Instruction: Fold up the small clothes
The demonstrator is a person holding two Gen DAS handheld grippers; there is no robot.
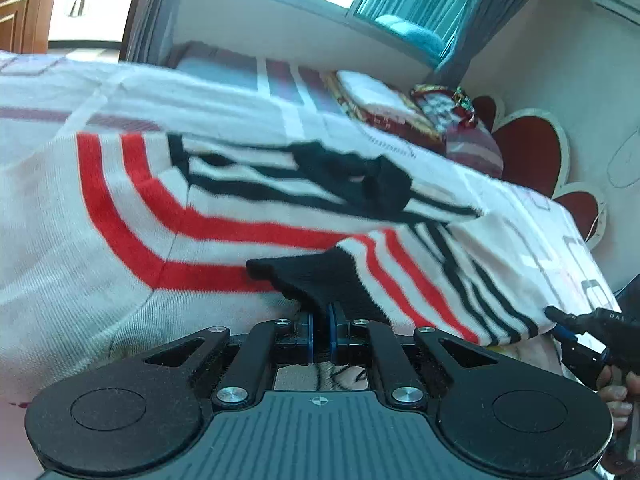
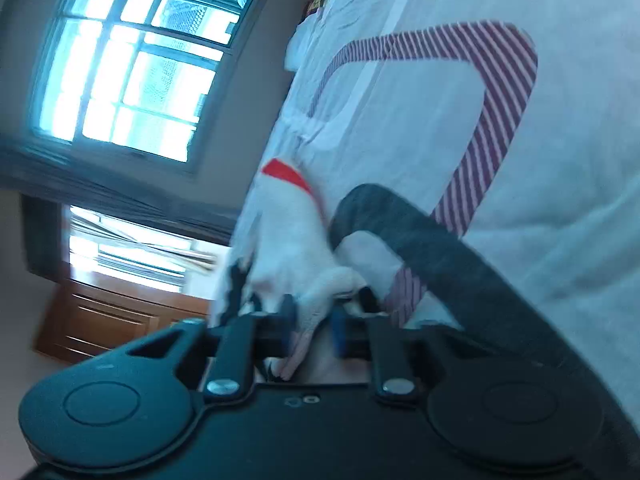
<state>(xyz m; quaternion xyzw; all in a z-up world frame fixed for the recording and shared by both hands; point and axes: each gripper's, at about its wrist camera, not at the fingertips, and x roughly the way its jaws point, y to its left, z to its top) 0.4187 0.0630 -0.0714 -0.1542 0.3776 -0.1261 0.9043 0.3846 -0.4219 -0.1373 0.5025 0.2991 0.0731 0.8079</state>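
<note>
The left gripper point(image 1: 322, 322) pinched the striped sweater's point(image 1: 224, 216) black cuff, directly ahead over the bed point(image 1: 520, 208). The right gripper point(image 2: 312, 330) clamped white sweater fabric.

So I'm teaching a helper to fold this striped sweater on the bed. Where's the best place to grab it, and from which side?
Grip the striped sweater at its edges, coming in low from the near side. The left hand-held gripper already pinches the black ribbed trim, and the right hand-held gripper holds a white edge. The knit is limp, so two spread holds probably keep it taut over the bed sheet.
</note>
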